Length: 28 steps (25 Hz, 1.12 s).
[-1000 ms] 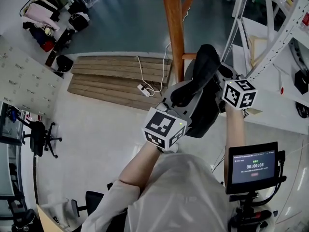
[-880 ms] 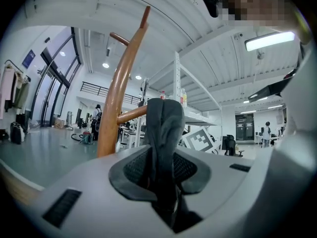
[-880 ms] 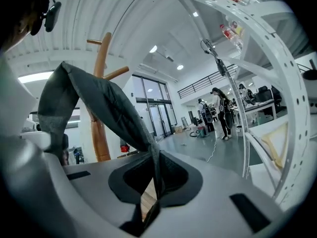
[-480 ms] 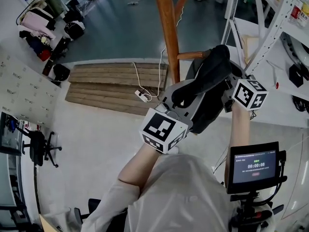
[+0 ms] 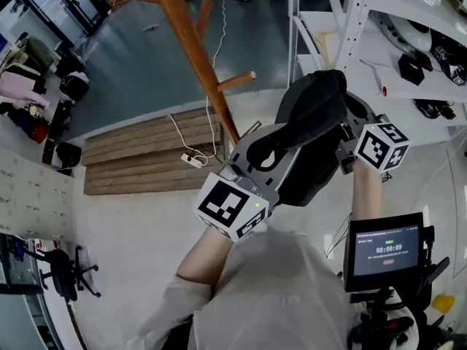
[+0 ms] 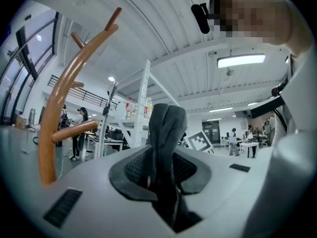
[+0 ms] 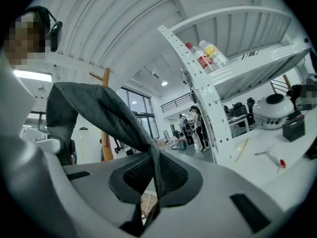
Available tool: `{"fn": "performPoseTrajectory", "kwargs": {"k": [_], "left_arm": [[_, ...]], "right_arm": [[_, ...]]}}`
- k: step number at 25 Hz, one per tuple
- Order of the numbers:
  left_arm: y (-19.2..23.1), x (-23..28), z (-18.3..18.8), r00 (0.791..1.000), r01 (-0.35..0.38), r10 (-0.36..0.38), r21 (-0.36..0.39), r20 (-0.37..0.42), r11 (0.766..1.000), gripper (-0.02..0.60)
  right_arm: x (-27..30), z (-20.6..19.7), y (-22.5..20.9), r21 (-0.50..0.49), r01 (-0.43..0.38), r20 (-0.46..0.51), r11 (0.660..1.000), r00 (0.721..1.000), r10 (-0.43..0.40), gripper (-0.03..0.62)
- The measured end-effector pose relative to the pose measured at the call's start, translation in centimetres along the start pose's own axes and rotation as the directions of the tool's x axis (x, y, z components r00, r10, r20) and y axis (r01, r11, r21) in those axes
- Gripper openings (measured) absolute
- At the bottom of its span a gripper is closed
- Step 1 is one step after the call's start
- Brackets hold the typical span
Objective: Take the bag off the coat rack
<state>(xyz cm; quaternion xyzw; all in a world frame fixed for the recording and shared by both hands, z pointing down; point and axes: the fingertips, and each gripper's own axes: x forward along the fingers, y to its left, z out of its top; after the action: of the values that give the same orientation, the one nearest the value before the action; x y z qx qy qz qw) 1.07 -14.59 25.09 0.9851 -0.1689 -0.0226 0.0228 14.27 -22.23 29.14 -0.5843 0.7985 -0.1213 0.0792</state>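
Black bag (image 5: 310, 115) fabric is clamped by the left gripper (image 6: 161, 170) and the right gripper (image 7: 154, 175). The bag is held beside the coat rack (image 5: 191, 53), off its pegs (image 5: 237, 81).

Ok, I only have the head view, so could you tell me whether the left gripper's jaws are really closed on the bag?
Observer: Yes. In the left gripper view, the left gripper has its jaws pressed on a thick fold of the bag.
Operator: Thank you. And the right one?
Observer: The right gripper pinches a thin edge of the fabric, which rises to the left from its jaws.
Operator: Does anything tie the bag to the rack?
Observer: In the left gripper view the rack stands off to the left, with nothing running from it to the bag.
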Motion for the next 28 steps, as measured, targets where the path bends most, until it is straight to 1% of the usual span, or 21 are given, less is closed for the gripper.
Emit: {"fn": "performPoseTrajectory", "kwargs": {"k": [3, 5, 7, 9, 12, 15, 18, 22, 25, 28], "left_arm": [[-1.7, 1.9, -1.1, 0.997, 0.083, -0.083, -0.024, -0.007, 0.996, 0.083], [-2.9, 3.1, -1.8, 0.99, 0.137, -0.137, -0.043, -0.014, 0.99, 0.083], [-4.5, 3.8, -2.4, 0.98, 0.194, -0.196, -0.061, -0.025, 0.979, 0.083], [-6.2, 4.2, -2.8, 0.965, 0.255, -0.259, -0.088, -0.036, 0.963, 0.083], [-8.7, 5.0, -4.3, 0.936, 0.34, -0.349, -0.125, -0.056, 0.932, 0.081], [-10.2, 6.7, -6.5, 0.909, 0.397, -0.412, -0.17, -0.066, 0.902, 0.08], [-11.7, 8.1, -8.2, 0.878, 0.452, -0.474, -0.21, -0.068, 0.867, 0.08], [-14.6, 8.9, -10.2, 0.831, 0.517, -0.548, -0.232, -0.094, 0.824, 0.08], [-16.5, 9.0, -11.9, 0.795, 0.553, -0.598, -0.28, -0.106, 0.785, 0.08], [-17.4, 9.5, -13.5, 0.767, 0.574, -0.629, -0.305, -0.126, 0.76, 0.08]], "right_arm": [[-3.4, -0.5, -2.3, 0.012, 0.081, 0.006, 0.997, 0.997, -0.081, 0.037], [-5.9, -0.8, -3.7, 0.028, 0.141, 0.009, 0.99, 0.99, -0.141, 0.037], [-8.8, -1.1, -4.6, 0.043, 0.208, 0.014, 0.977, 0.978, -0.209, 0.037], [-12.1, -1.4, -4.9, 0.056, 0.284, 0.017, 0.957, 0.958, -0.285, 0.037], [-16.8, -2.4, -5.5, 0.081, 0.389, 0.017, 0.918, 0.92, -0.391, 0.037], [-20.1, -3.8, -7.1, 0.1, 0.464, 0.016, 0.88, 0.884, -0.468, 0.037], [-23.0, -4.8, -8.3, 0.129, 0.524, 0.022, 0.842, 0.847, -0.531, 0.037], [-27.7, -6.5, -8.8, 0.175, 0.604, 0.023, 0.777, 0.787, -0.617, 0.037], [-30.7, -7.9, -8.8, 0.205, 0.652, 0.017, 0.73, 0.744, -0.668, 0.037], [-32.5, -9.1, -9.0, 0.226, 0.684, 0.01, 0.694, 0.711, -0.703, 0.037]]}}
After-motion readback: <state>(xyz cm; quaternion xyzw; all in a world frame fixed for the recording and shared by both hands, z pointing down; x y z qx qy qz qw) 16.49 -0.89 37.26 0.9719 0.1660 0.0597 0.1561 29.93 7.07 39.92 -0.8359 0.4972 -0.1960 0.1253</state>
